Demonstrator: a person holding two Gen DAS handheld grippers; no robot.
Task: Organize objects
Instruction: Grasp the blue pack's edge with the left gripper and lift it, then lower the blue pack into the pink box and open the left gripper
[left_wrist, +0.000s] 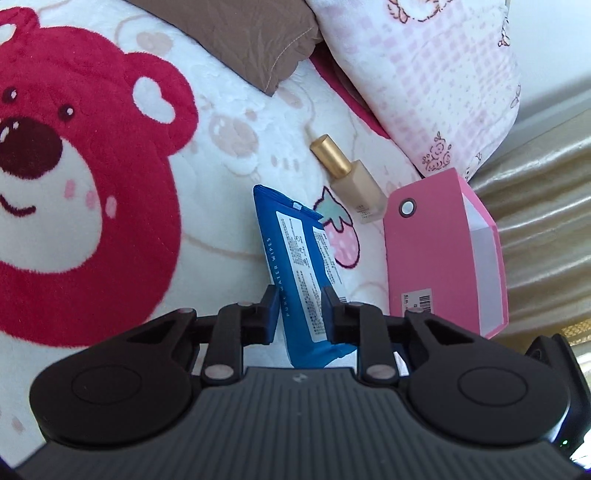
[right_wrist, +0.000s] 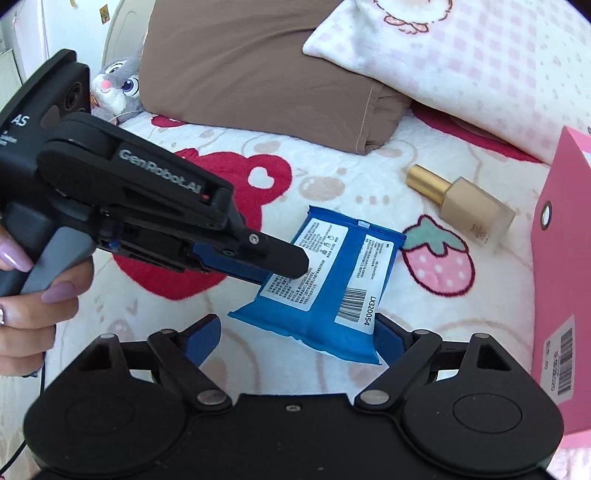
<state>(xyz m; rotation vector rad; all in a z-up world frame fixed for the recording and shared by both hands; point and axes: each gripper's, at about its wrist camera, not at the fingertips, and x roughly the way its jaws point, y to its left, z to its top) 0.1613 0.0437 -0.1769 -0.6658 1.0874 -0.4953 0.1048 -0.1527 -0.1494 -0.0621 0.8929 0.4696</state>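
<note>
The left gripper (left_wrist: 300, 295) pinches the blue pack of wet wipes (left_wrist: 295, 258) and holds it up above the bear blanket (left_wrist: 110, 221). The right gripper (right_wrist: 295, 336) is wide, holding nothing. A pink box (left_wrist: 424, 258) stands beside the foundation bottle (left_wrist: 351, 177).

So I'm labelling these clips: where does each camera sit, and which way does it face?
Left wrist: on the left gripper, facing down at the bed; its fingers pinch the blue wipes pack.
Right wrist: on the open right gripper, facing the bed; a hand holds the left gripper.
Shared: wipes pack, gold-capped bottle, pink box.
</note>
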